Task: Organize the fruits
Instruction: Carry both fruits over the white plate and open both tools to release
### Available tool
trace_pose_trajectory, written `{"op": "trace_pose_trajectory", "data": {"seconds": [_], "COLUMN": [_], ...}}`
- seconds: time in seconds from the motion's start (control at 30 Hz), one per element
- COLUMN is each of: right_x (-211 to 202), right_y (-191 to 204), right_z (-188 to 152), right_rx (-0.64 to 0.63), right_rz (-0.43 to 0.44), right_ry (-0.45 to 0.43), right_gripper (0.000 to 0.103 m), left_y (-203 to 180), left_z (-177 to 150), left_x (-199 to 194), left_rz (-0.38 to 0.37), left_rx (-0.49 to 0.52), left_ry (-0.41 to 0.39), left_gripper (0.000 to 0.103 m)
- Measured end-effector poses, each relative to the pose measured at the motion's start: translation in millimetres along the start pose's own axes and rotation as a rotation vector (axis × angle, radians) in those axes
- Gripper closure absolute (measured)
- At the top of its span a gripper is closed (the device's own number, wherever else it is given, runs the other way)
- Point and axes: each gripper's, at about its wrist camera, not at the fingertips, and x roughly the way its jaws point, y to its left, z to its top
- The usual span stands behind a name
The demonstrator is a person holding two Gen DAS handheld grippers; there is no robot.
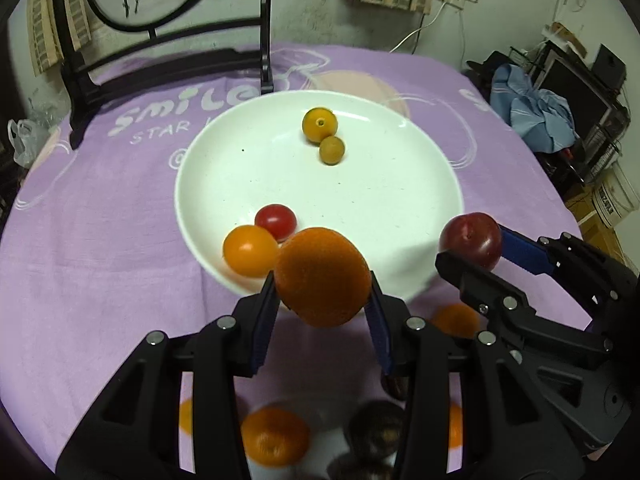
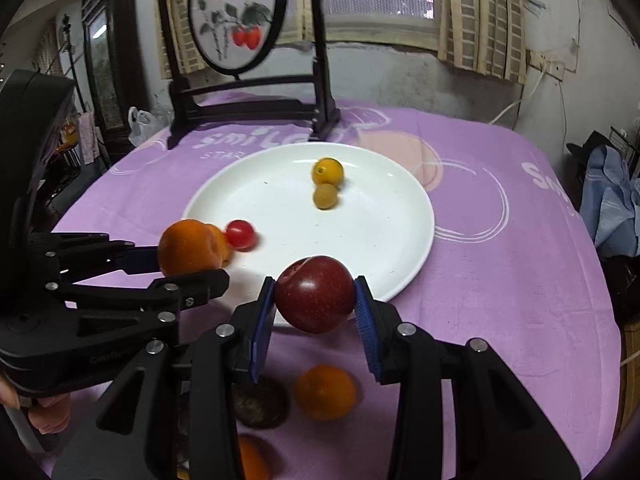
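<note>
Left gripper (image 1: 322, 304): clamped on 1 orange (image 1: 322, 277) by both blue pads, carried clear of the cloth at the near rim of the plate, likely so the fruit can be set down inside.
Left pads: pressing opposite sides of the orange at about mid-height; a grip that should stop a round fruit rolling out.
Plate's left side: 1 orange-yellow tomato (image 1: 250, 251) and 1 red cherry tomato (image 1: 276, 222), touching, resting in the near-left curve of the white plate (image 1: 400, 208).
Plate's far middle: 1 yellow-orange fruit (image 1: 319, 125) and 1 smaller greenish fruit (image 1: 332, 150), touching each other.
Right gripper (image 2: 315, 304): closed on 1 dark red plum (image 2: 315, 294), held over the plate's near rim, beside the left gripper.
Cloth below: 1 more orange (image 2: 325, 397) and 1 dark round fruit (image 2: 259, 406) on the purple tablecloth (image 2: 500, 280), not yet collected.
Judgement: both fruits look ready for release onto the plate; open centre offers room.
</note>
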Motion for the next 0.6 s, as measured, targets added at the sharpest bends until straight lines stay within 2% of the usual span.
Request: {"op": "trace_pose_trajectory", "data": {"seconds": [0.17,0.23,0.27,0.3,0.43,0.57,0.6], "right_x": [19.9,19.8,18.2,16.2,0.8,-18.7,-24.9], "right_y": [-14.2,-22.3,-24.4,-26.4,-25.0,-13.9,-10.7], "right_z": [1.5,0.5,-0.5,-1.8,-6.8,-16.5,-20.9], "right_rx": [0.069,0.115,0.123,0.127,0.116,0.059,0.046], "right_rz": [0.056,0.082,0.079,0.072,0.074,0.044,0.04], "right_ry": [0.041,0.036,0.034,0.033,0.016,-0.009,-0.014], "right_gripper": [0.062,0.062,0.061,0.059,0.055,0.046,0.046], "left_y": [-0.1,-0.3,1.5,3.3,7.2,8.0,9.4], "left_z": [5.8,7.8,8.2,8.2,4.8,-8.1,-14.0], "left_x": [17.6,16.0,13.9,10.8,-9.8,-32.9,-39.4], "left_rz": [0.051,0.082,0.103,0.108,0.088,0.105,0.105], "left_rx": [0.018,0.024,0.017,0.01,0.02,0.036,0.039], "left_ry": [0.014,0.004,-0.003,-0.012,-0.05,-0.089,-0.096], "left_gripper": [0.057,0.043,0.03,0.027,0.026,0.014,0.014]}}
